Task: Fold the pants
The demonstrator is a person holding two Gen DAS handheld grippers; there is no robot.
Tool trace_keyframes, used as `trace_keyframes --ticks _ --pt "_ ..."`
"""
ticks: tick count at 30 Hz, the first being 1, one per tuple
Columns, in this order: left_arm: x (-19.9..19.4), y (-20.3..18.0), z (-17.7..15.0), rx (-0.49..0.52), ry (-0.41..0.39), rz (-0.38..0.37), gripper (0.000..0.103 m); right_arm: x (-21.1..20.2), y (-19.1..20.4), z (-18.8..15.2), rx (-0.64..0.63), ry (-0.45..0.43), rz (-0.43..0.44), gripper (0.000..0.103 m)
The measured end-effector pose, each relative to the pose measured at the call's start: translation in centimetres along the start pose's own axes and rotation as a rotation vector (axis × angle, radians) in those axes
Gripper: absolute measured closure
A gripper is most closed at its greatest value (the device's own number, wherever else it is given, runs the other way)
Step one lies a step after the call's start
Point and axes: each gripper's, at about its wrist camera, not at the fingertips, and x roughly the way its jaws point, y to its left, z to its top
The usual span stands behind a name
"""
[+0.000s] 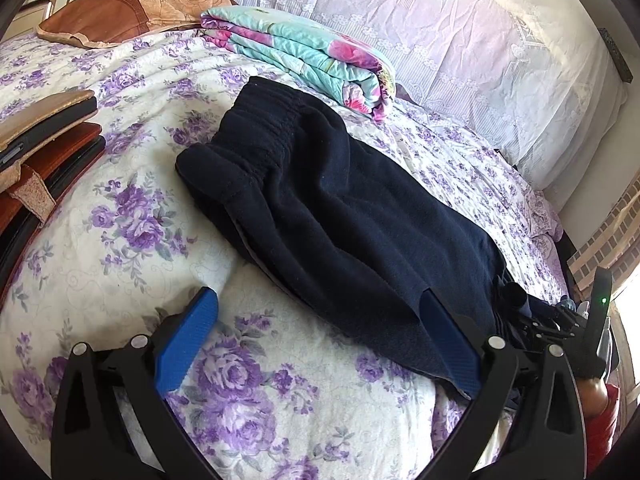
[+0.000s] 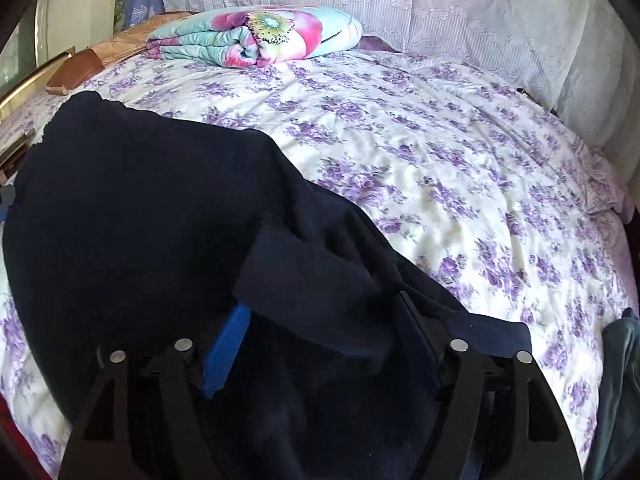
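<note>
The pants lie on the bed, their waistband end toward the far side and their near end between the left gripper and the right gripper, cloth draped over the fingers of the latter. Behind the pants, against the curtain at the far edge of the bed, sits a folded quilt, with a cushion to its left. Left of the pants, at the bed's edge, lies a stack of flat items
</note>
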Motion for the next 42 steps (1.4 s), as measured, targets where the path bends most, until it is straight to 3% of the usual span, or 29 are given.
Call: trace_keyframes --ticks 2,5,7,10,12,17,19,23,26,29,31,32,35,38,42 --pt "0.0 0.1 0.0 -0.001 -0.001 -0.003 0.005 -0.9 -0.7 -0.5 0.020 -0.033 0.049 0.028" --pt "0.0 0.0 0.0 -0.004 -0.002 -0.004 0.005 -4.2 -2.1 -1.3 0.097 -0.151 0.115 0.028" --pt "0.0 0.0 0.0 -0.002 -0.002 0.000 0.005 -5.4 -2.7 -1.5 0.120 -0.202 0.054 0.028" --pt "0.1 0.0 0.0 0.000 0.000 0.003 0.005 -2.5 -2.3 -0.8 0.045 -0.104 -0.070 0.028" --pt "0.1 0.0 0.0 0.003 0.002 0.009 0.005 0.5 -2.8 0.1 0.064 -0.028 -0.060 0.028" --pt "0.2 -0.1 0.0 0.007 0.009 0.018 0.005 3.6 -4.2 2.6 0.169 0.020 0.026 0.024" --pt "0.2 -0.1 0.0 0.009 0.010 0.021 0.005 3.4 -4.4 2.6 0.189 0.012 0.052 0.025" --pt "0.3 -0.1 0.0 0.009 0.010 0.021 0.005 -1.7 -5.3 0.7 0.269 -0.151 0.129 0.024" --pt "0.3 -0.1 0.0 0.011 0.011 0.024 0.005 -4.8 -4.3 -1.1 0.200 -0.184 0.125 0.022" --pt "0.3 0.0 0.0 0.011 0.012 0.024 0.005 -4.4 -2.2 -2.5 0.058 -0.108 0.062 0.021" --pt "0.3 -0.1 -0.1 0.014 0.015 0.031 0.005 -2.1 -0.4 -3.5 -0.050 -0.023 0.002 0.016" --pt "0.4 -0.2 0.0 0.017 0.017 0.036 0.005 -1.7 -0.2 -3.9 -0.055 -0.048 -0.008 0.012" --pt "0.6 -0.4 0.0 0.031 0.026 0.053 0.005 -3.0 -0.9 -3.7 0.010 -0.088 0.012 0.012" --pt "0.7 -0.5 0.0 0.036 0.032 0.063 0.005 -6.3 -0.2 -5.3 -0.008 -0.199 0.021 0.012" --pt "0.8 -0.5 0.0 0.038 0.041 0.071 0.005 -4.9 0.1 -7.7 -0.028 -0.145 0.079 0.007"
